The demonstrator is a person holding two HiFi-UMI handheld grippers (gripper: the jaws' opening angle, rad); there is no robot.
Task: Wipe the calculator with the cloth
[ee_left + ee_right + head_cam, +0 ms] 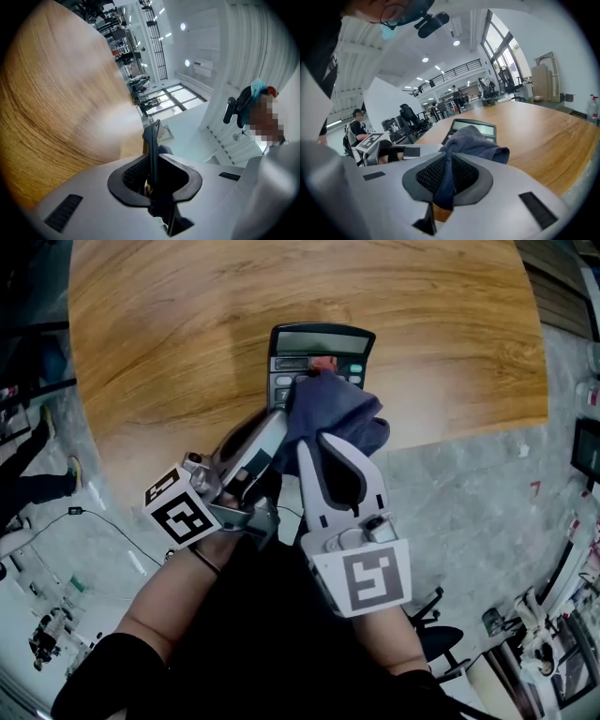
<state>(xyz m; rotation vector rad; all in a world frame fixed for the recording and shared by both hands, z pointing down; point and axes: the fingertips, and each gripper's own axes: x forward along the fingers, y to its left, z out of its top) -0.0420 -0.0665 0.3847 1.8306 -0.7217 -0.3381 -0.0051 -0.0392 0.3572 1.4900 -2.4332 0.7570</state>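
Left gripper was clamped on the calculator, pads pinching its near-left edge. In the left gripper view the body showed edge-on, a thin black slab between the jaws. Right gripper was pinching the blue cloth. The fabric was bunched between both pads and spilled forward over the calculator's lower keypad. The wooden table was under the calculator, with its front edge just behind the calculator's near end. The display end pointed away from the person.

Step in hand, my read: the wipe stroke itself.
- Left clamp should only brace. More squeeze risks flexing the case or pressing keys.
- Drag the loose wad of cloth, not the jaw tips, across the keys and then the display.
- Use light pressure and 1 direction per pass, running away from the clamped edge so the calculator doesn't pivot.
- Re-bunch if the jaw plastic gets close to the screen.

Hard to tell:
- Most of the keypad was under the cloth, with only the display and the top key rows, including 1 red key, clear.
- Whether the cloth actually touched the keys or hung just above them.
- The calculator's near end was hidden behind both grippers.
- Whether the calculator lay flat or was tipped up.
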